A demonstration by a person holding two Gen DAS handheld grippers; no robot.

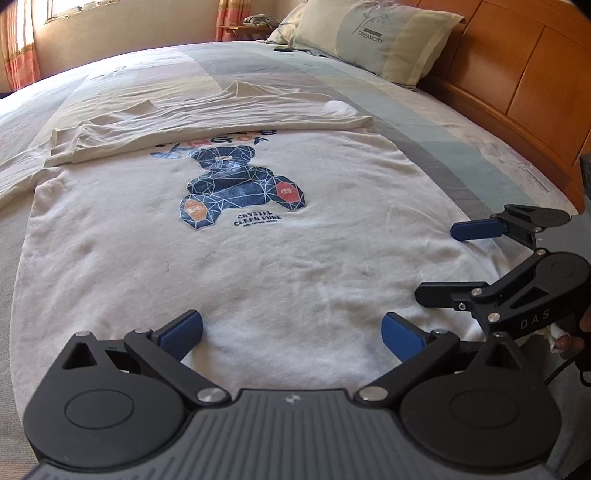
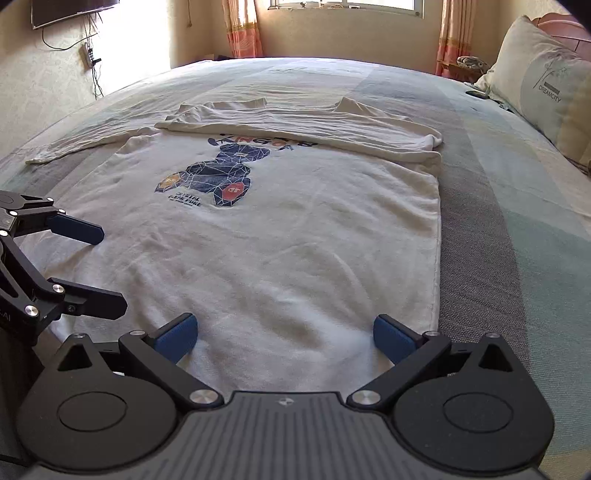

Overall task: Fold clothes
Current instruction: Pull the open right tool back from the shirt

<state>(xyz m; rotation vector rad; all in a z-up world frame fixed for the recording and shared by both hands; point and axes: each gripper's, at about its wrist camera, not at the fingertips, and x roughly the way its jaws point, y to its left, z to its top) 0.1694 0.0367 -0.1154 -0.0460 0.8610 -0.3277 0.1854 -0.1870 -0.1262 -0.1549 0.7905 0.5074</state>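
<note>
A bedroom is shown, with a bed (image 2: 498,192) covered by a sheet in pale grey, green and blue bands.

A white sweatshirt (image 2: 280,258) is laid flat on the bed, directly ahead of both grippers. A dark blue geometric bear print (image 2: 218,177) with orange patches faces upward, with dark lettering beside it. The far part of the garment, beyond the print, is folded back over the chest, and the fold partly covers a line of lettering. One sleeve (image 2: 88,144) is extended flat on the sheet, ahead and to the left of the right gripper.

The left gripper (image 1: 291,332) is positioned at the near hem of the sweatshirt. Its jaws are spread wide apart and nothing is held between them; the blue pads (image 1: 183,334) are seen low over the cloth, but contact cannot be confirmed.

The right gripper (image 2: 284,334) is positioned at the same near hem, close to the garment's right edge. Its jaws are likewise spread wide and empty. In the left wrist view the right gripper (image 1: 439,262) is seen just to the right of the left gripper, and part of a hand (image 1: 569,339) is visible behind it.

A pillow (image 1: 373,37) printed with "DREAMCITY" is placed far ahead and to the right, against a wooden headboard (image 1: 517,85). Orange curtains (image 2: 243,26) and a window (image 2: 347,3) are located beyond the bed, and a wall-mounted screen (image 2: 70,11) is seen far to the left.
</note>
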